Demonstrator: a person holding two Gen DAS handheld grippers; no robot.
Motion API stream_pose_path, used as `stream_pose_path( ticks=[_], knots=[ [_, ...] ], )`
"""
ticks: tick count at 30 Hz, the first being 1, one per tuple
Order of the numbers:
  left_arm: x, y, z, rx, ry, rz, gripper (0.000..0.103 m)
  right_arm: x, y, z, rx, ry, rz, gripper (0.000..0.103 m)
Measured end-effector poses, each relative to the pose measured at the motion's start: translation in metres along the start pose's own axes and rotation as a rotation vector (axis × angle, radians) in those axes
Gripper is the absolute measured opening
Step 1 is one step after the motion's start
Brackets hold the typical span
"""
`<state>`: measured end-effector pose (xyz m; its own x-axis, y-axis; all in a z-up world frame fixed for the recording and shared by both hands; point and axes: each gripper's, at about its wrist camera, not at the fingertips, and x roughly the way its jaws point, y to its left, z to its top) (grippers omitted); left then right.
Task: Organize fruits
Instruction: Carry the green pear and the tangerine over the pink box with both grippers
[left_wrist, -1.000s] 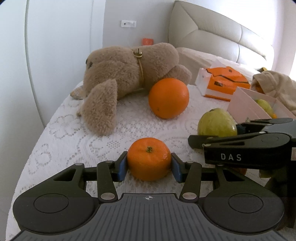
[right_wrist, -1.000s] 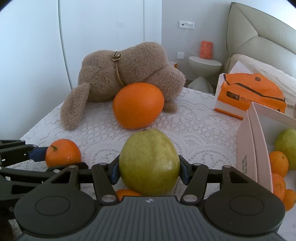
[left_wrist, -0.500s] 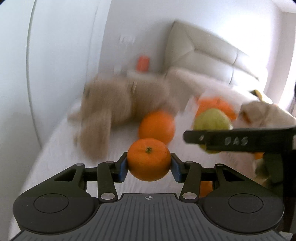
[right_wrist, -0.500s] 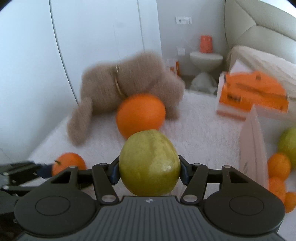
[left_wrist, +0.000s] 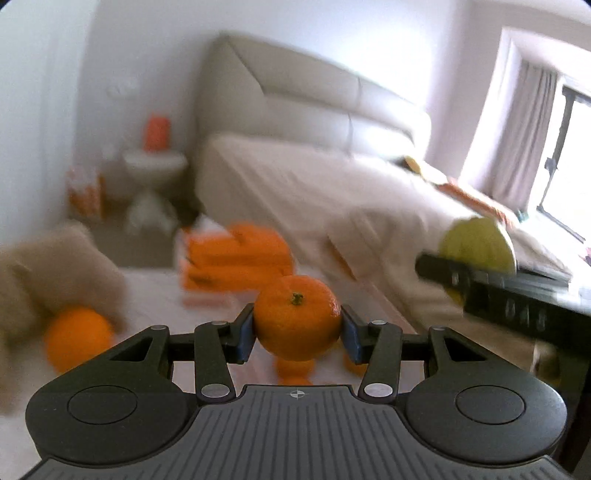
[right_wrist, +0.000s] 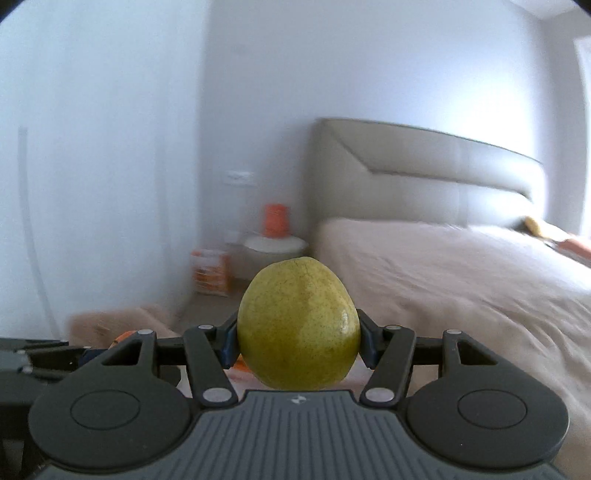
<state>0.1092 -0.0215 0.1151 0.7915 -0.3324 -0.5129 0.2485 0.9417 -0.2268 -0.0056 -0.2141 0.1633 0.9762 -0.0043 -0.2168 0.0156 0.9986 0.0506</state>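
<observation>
Lifted clear of the lace bedspread where they sat a second ago, both fruits now ride in the air, and the cameras have swung up and to the right, bringing the padded headboard (right_wrist: 424, 166) and a curtained window (left_wrist: 554, 147) into the frame. Left gripper (left_wrist: 297, 328) pinches a mandarin (left_wrist: 297, 317) between its blue pads (left_wrist: 243, 332), stem facing the lens, exactly as it did before the lift; the fruit hangs above the bed rather than resting on it. Right gripper (right_wrist: 298, 345) clamps a yellow-green pear (right_wrist: 298, 325) across its widest part, pads pressed to both flanks, with the bed's beige cover (right_wrist: 461, 277) spread out behind it. Seen from the left wrist, the same pear (left_wrist: 476, 243) appears at right, above the dark blurred body of the other tool. Below and to the left, the large orange (left_wrist: 77, 339) stays on the bedspread, tucked against the brown plush toy (left_wrist: 55, 266), both smeared by motion. An orange-and-white package (left_wrist: 236, 262) lies beyond the mandarin, and more orange fruit (left_wrist: 293, 369) shows dimly beneath the left tool's fingers, too blurred to tell what it sits in. A round white bedside table (right_wrist: 275, 243) carrying a small orange object (right_wrist: 275, 219) stands beside the headboard against the pale wall.
</observation>
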Motion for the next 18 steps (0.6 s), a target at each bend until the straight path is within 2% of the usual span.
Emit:
stream_pose_path(
  ticks=[3,5,9,13,18],
  knots=[
    [0.032,-0.012,-0.010,0.026,0.072,-0.008,0.052,0.016,-0.033,-0.037,0.100,0.100,-0.031,0.060],
    [0.047,-0.018,-0.014,0.030,0.090,-0.013,0.052,0.026,-0.046,-0.058,0.136,0.147,-0.041,0.060],
    [0.064,-0.025,-0.012,0.055,0.117,0.014,0.052,0.043,-0.047,-0.090,0.105,0.208,-0.060,0.060],
    [0.072,-0.032,-0.013,0.124,0.163,0.029,0.052,0.052,-0.041,-0.110,0.111,0.245,-0.016,0.060],
    [0.085,-0.030,-0.022,0.114,0.205,0.053,0.052,0.055,-0.022,-0.122,0.006,0.239,-0.055,0.060]
  ],
)
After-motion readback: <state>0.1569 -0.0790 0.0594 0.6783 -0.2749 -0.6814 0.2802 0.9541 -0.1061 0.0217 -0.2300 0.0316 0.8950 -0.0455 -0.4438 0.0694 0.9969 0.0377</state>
